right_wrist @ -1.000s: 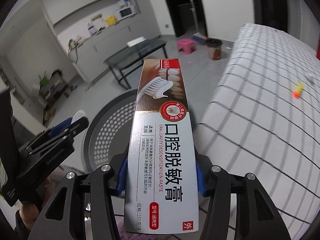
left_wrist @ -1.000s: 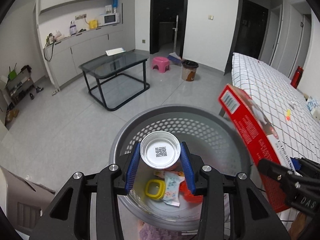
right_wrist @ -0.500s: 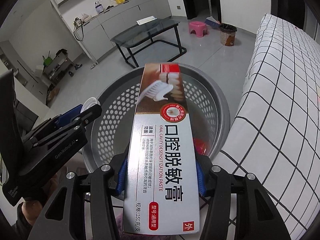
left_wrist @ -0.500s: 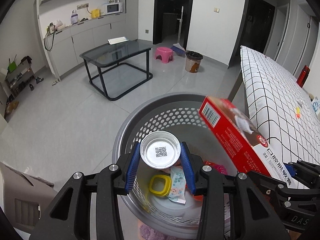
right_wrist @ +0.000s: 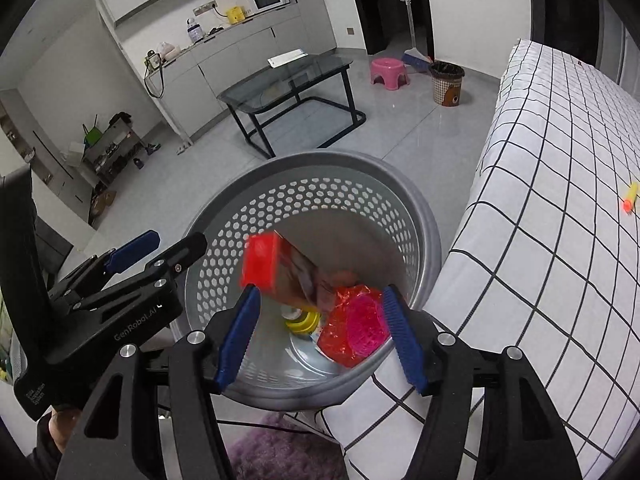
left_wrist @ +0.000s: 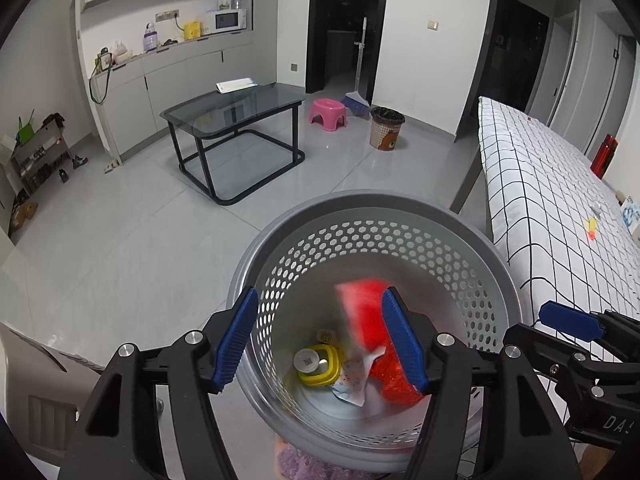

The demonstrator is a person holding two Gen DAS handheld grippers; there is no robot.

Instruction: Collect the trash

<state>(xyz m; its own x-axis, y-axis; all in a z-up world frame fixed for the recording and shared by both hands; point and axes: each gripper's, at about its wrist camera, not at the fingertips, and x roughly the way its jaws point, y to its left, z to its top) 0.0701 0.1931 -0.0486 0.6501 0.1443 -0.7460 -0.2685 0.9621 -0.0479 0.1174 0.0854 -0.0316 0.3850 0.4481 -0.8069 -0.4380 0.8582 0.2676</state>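
Left hand-held gripper: jaws have just been opening and stand apart over the bin, nothing pressed between the blue pads.
Right hand-held gripper: jaws have just been opening too, empty, above the bin's near rim.
Bin: grey, perforated wall, its near rim cut off behind both grippers.
Toothpaste box: inside the bin, tilted and motion-blurred; print unreadable, lower end hidden among the trash.
Small round tin: at the bin's bottom, on the yellow ring; partly hidden in the right wrist view.
Red wrapper: bin's bottom, right side, part behind a pad.
Checked bed: just right of the bin.
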